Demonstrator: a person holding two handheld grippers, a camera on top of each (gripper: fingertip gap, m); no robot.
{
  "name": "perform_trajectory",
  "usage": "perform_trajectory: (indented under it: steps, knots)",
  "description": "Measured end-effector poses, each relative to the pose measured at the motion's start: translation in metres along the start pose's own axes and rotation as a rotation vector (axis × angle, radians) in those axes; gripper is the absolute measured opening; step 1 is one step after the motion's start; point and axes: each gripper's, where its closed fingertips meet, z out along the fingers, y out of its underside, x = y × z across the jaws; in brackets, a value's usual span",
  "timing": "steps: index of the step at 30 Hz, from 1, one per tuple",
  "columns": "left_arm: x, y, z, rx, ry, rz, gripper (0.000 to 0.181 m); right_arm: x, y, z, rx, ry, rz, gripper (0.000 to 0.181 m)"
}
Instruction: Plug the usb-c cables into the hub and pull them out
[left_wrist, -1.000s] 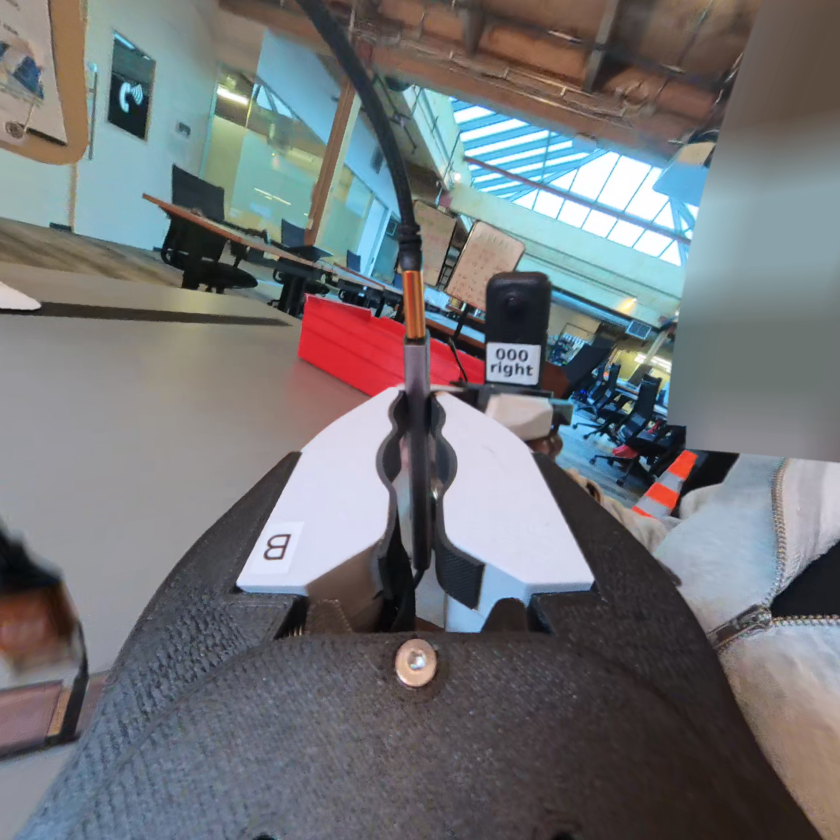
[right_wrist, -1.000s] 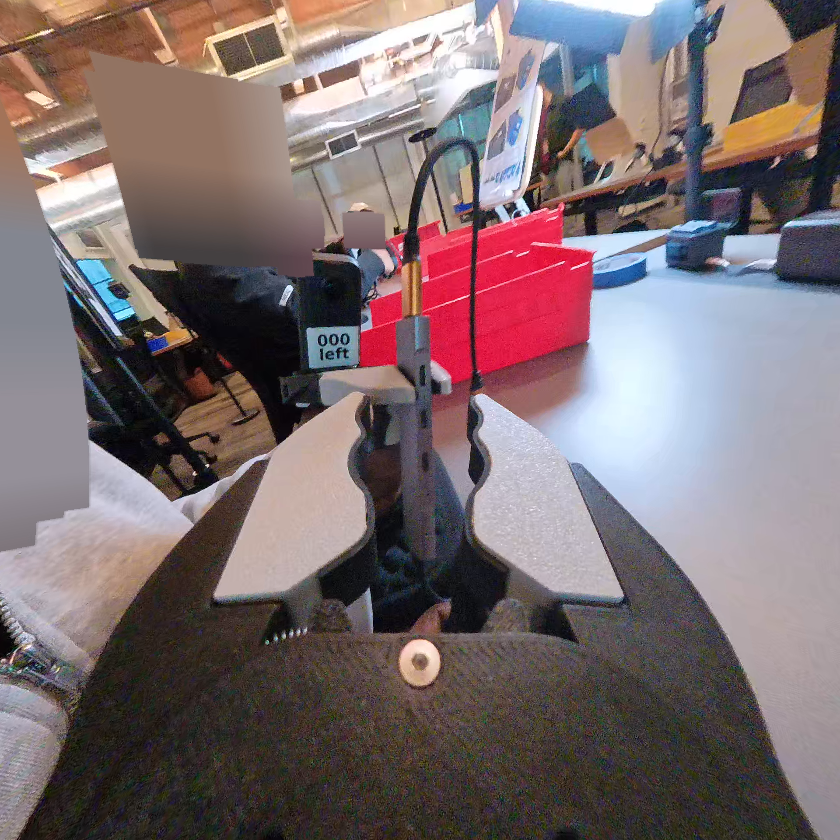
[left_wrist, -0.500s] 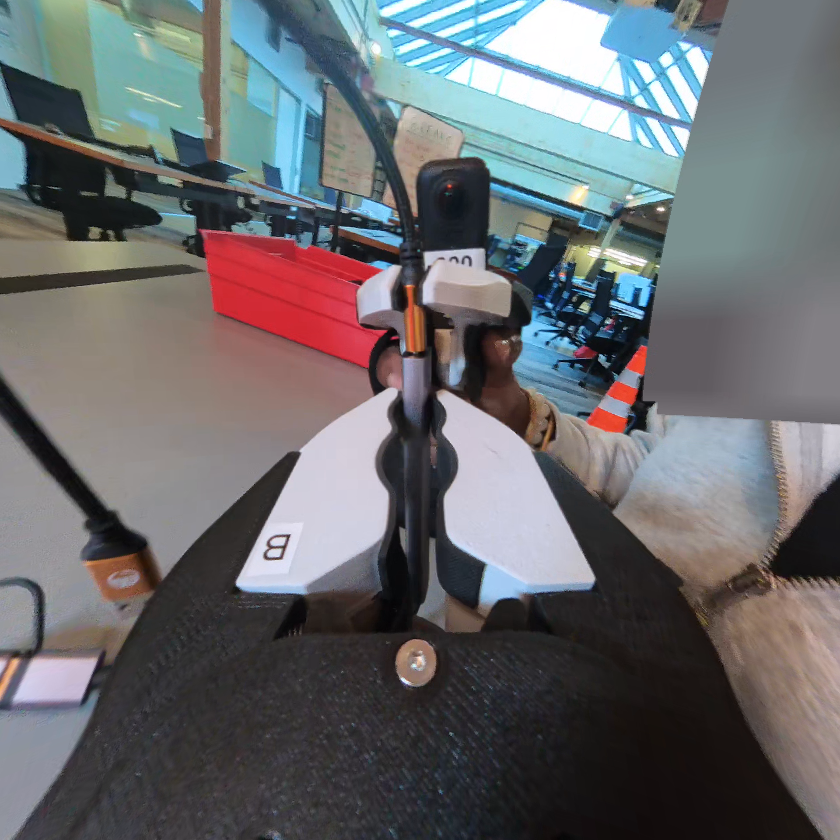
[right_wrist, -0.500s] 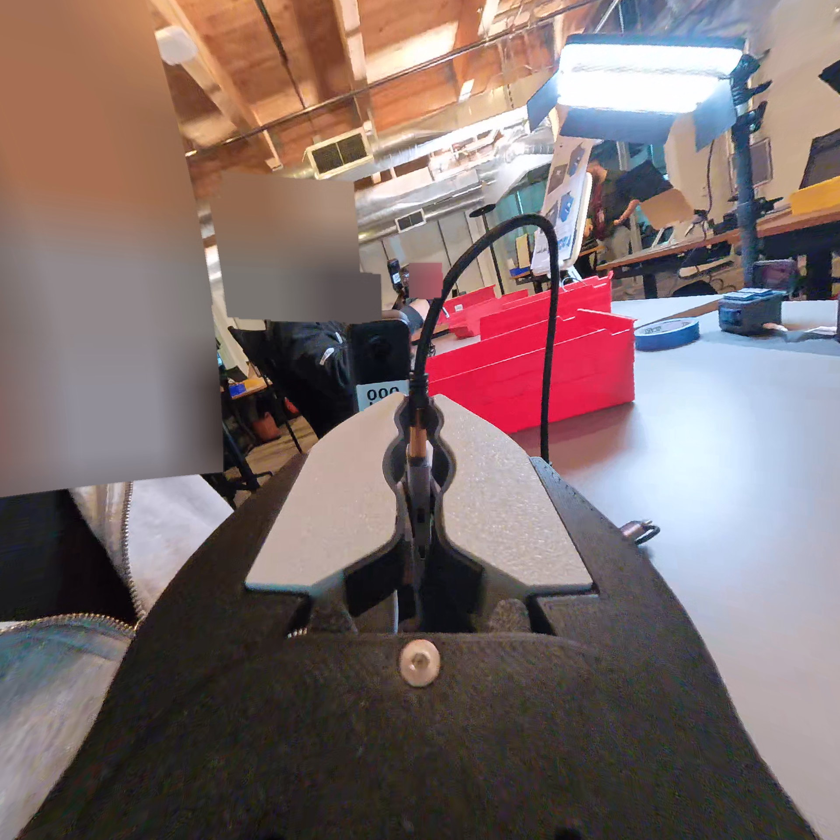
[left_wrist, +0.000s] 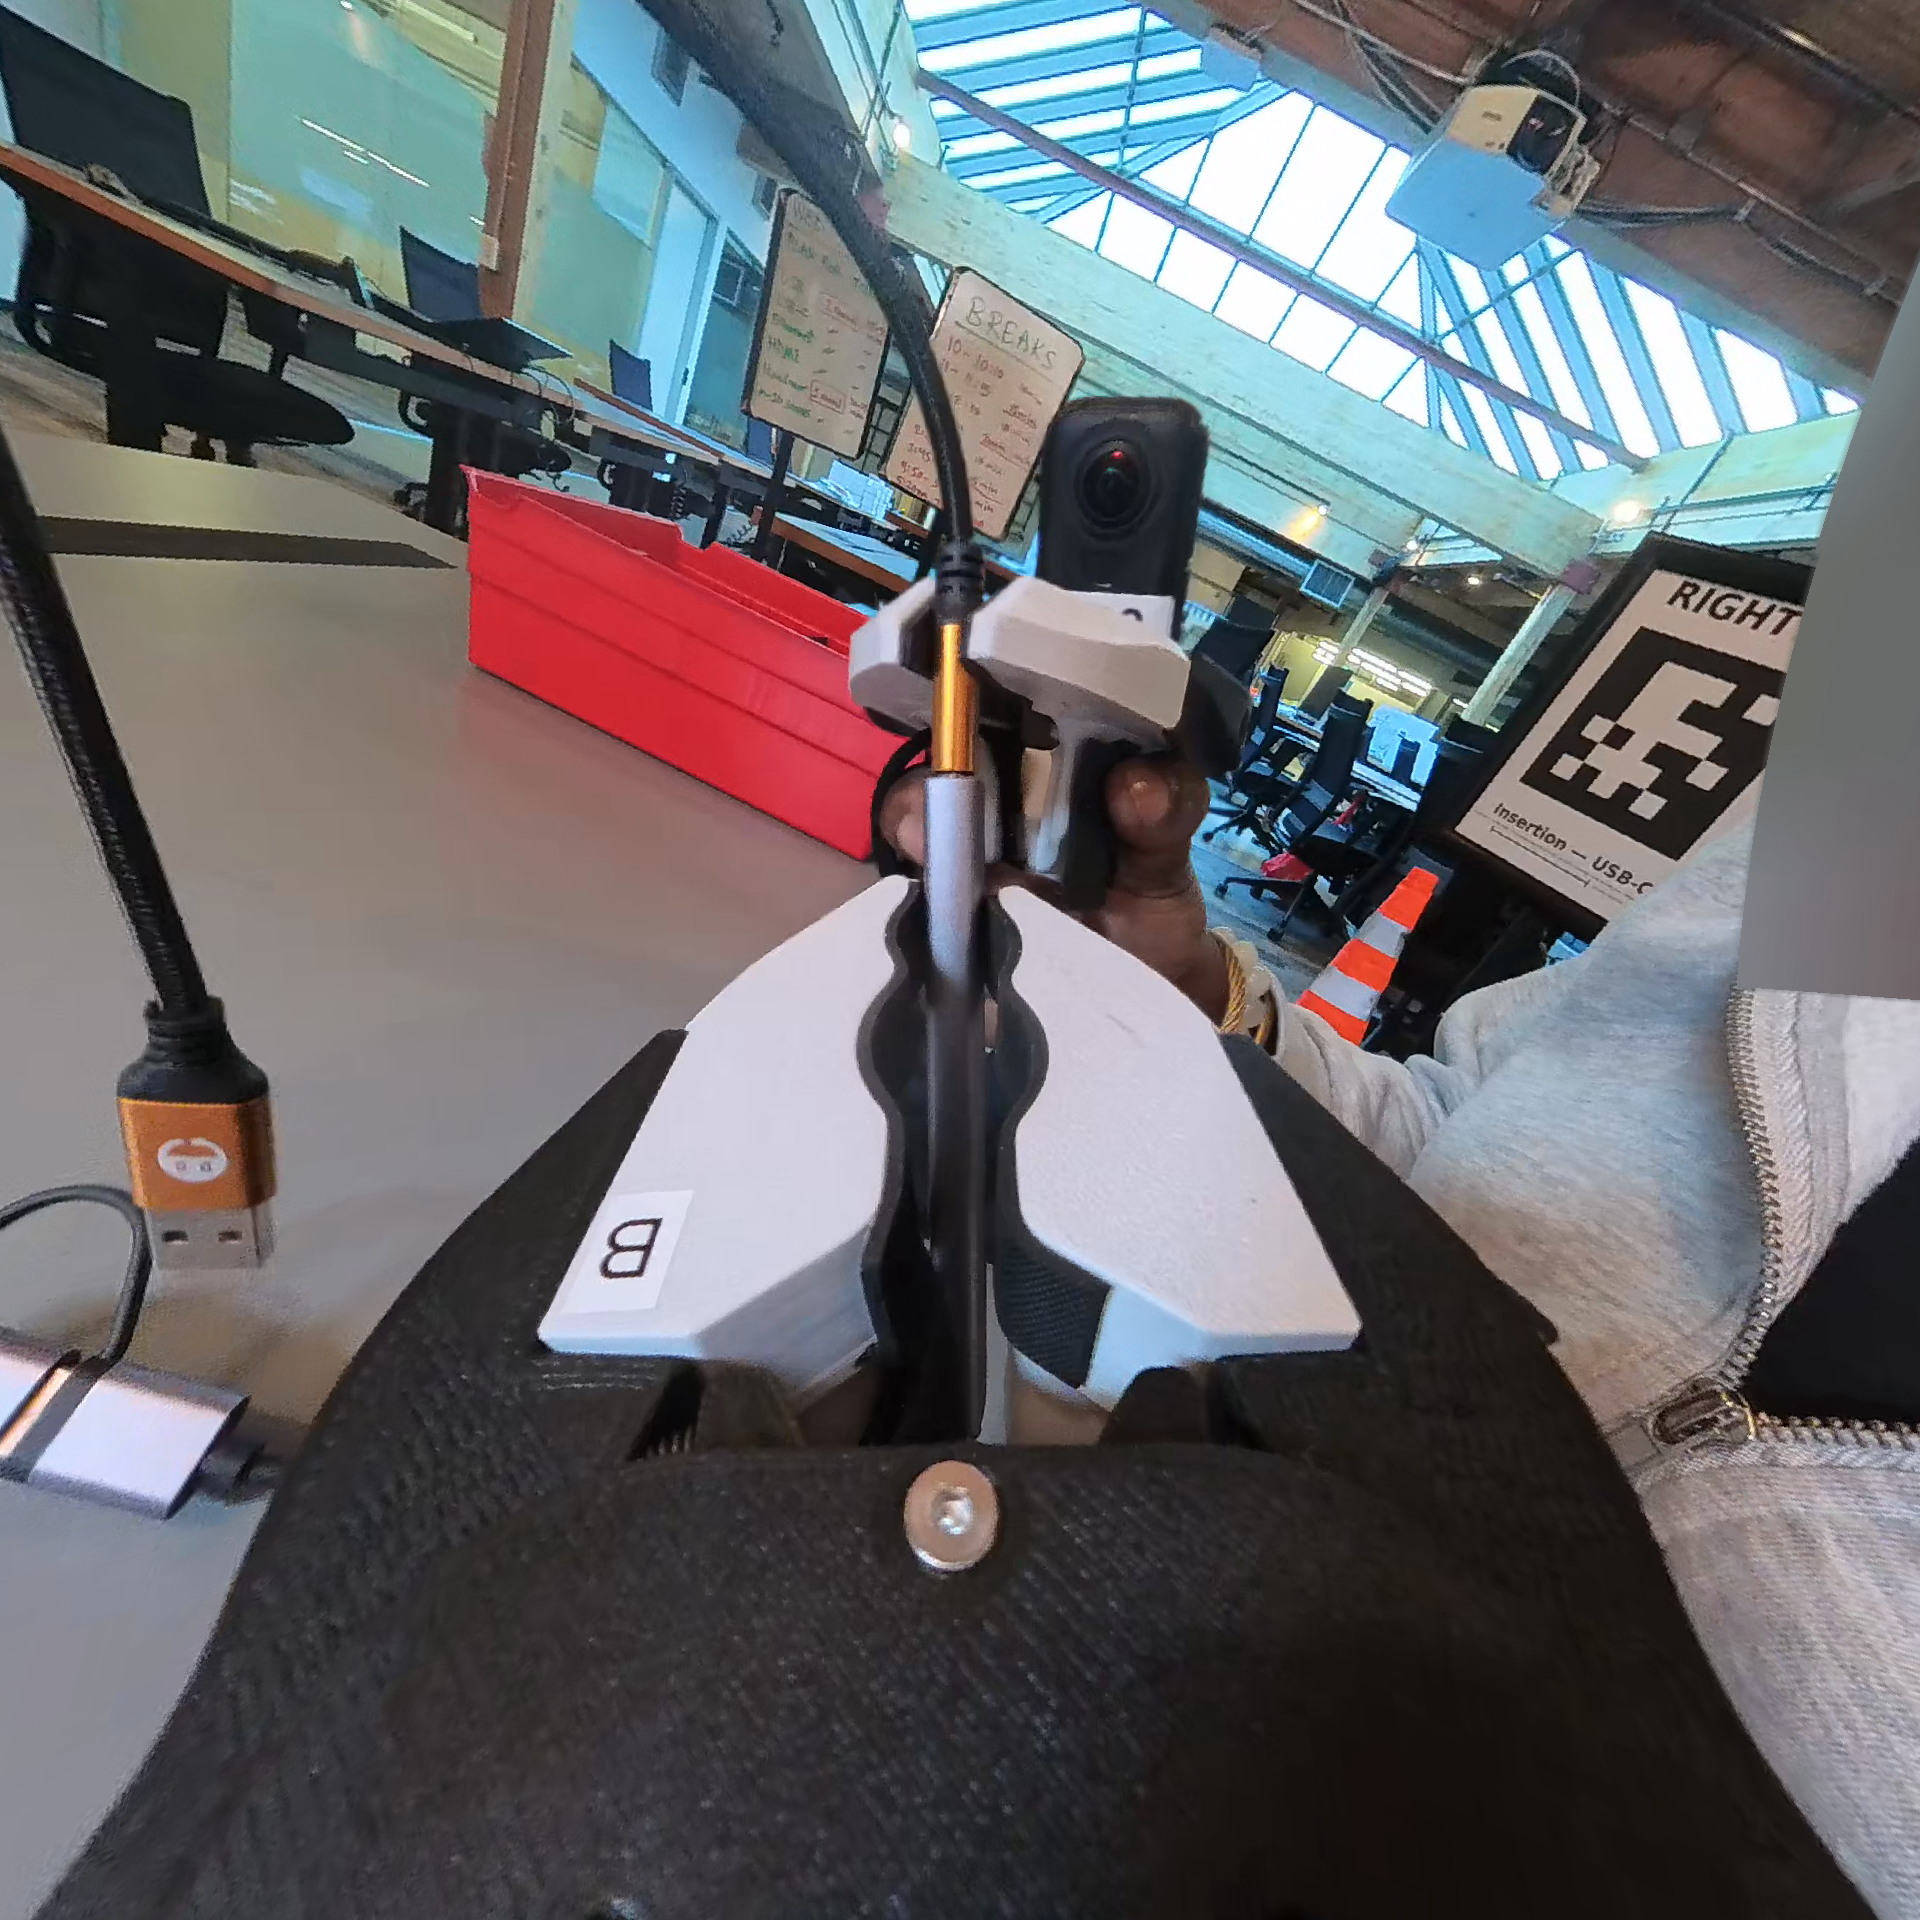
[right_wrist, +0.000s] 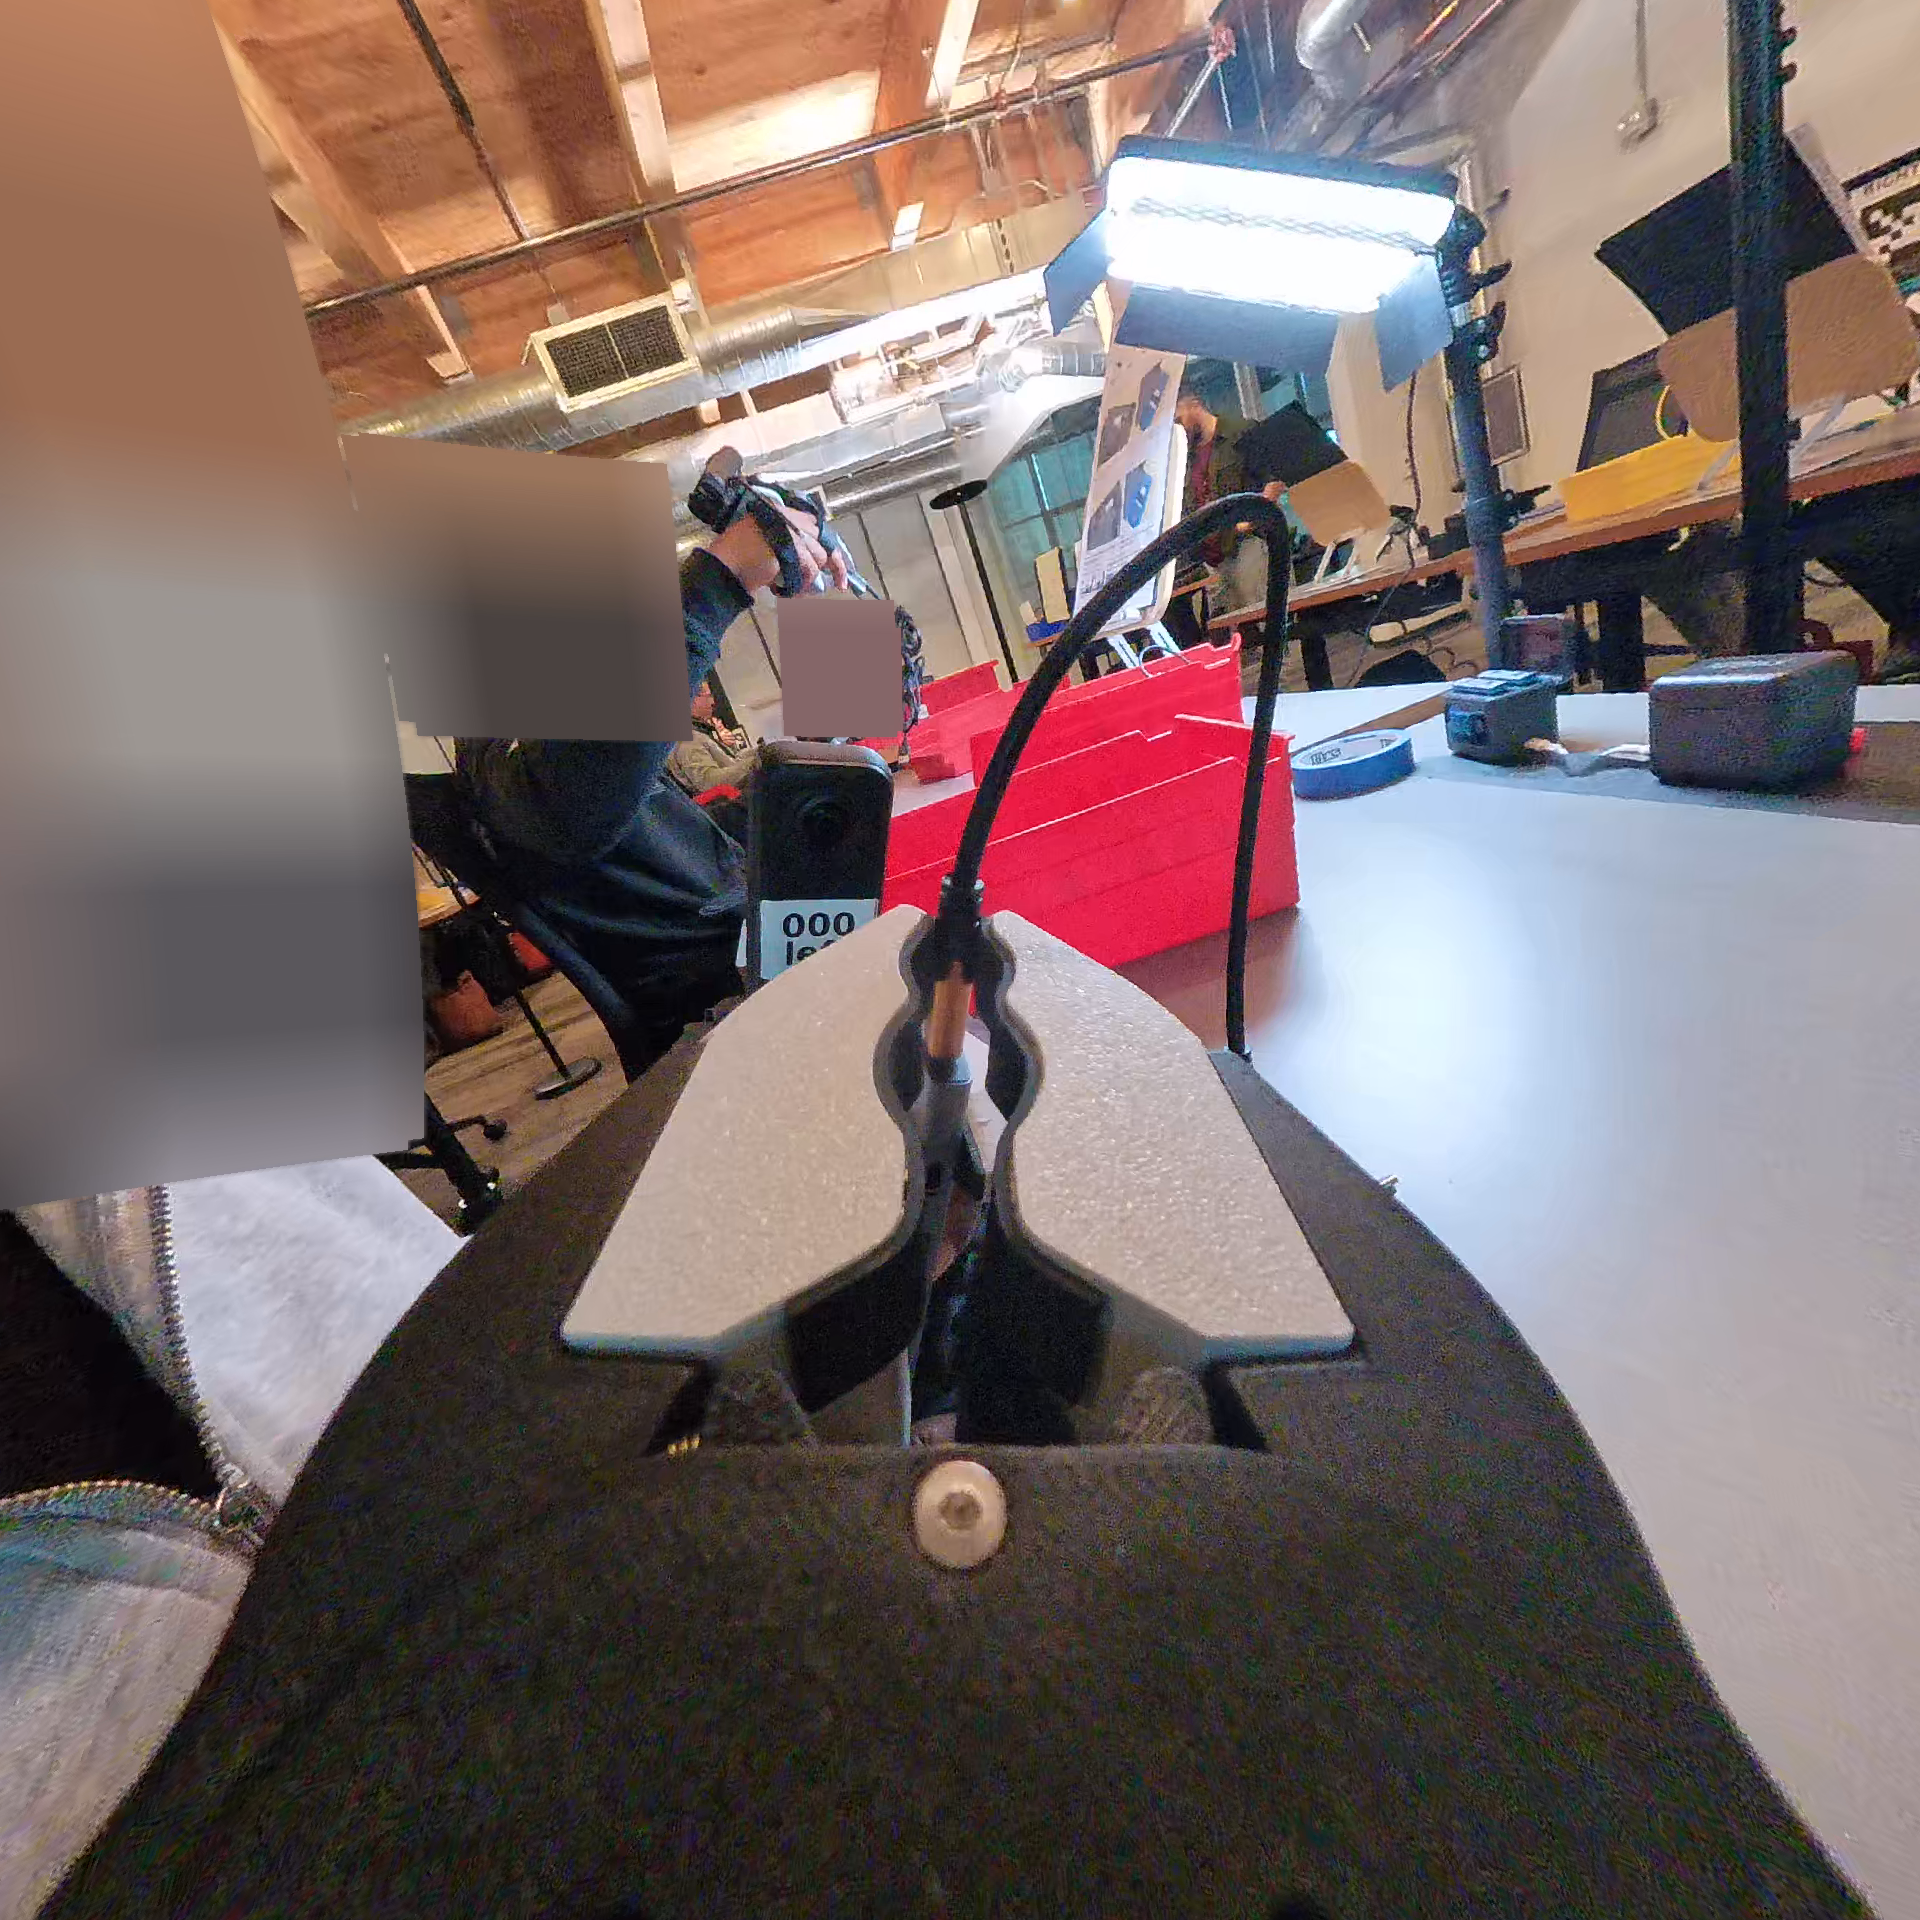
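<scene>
Each wrist camera looks closely along its own tongs, facing the other; both share the red bin (left_wrist: 665, 644).

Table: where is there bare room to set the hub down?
Bare table lies between the red bin and the left gripper, and right of the right gripper up to the blue tape roll. Crowded near-left: orange USB plug, silver adapter.

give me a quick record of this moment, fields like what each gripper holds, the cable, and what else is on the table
left gripper: shut on the grey hub, held edge-on
right gripper: shut on the orange-collared plug
plug state: seated in the hub's end
cable: black braided, arches up, then drops to the grey table
loose ends: orange USB-A plug and a silver connector beside the left gripper
background: red bin, blue tape roll
</scene>
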Motion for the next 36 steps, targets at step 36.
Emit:
perform_trajectory:
  steps: [36]
  knots:
    - [-0.048, -0.024, 0.010, -0.197, -0.706, 0.746, 0.025, 0.025, -0.013, -0.002, 0.218, 0.298, 0.076, 0.006]
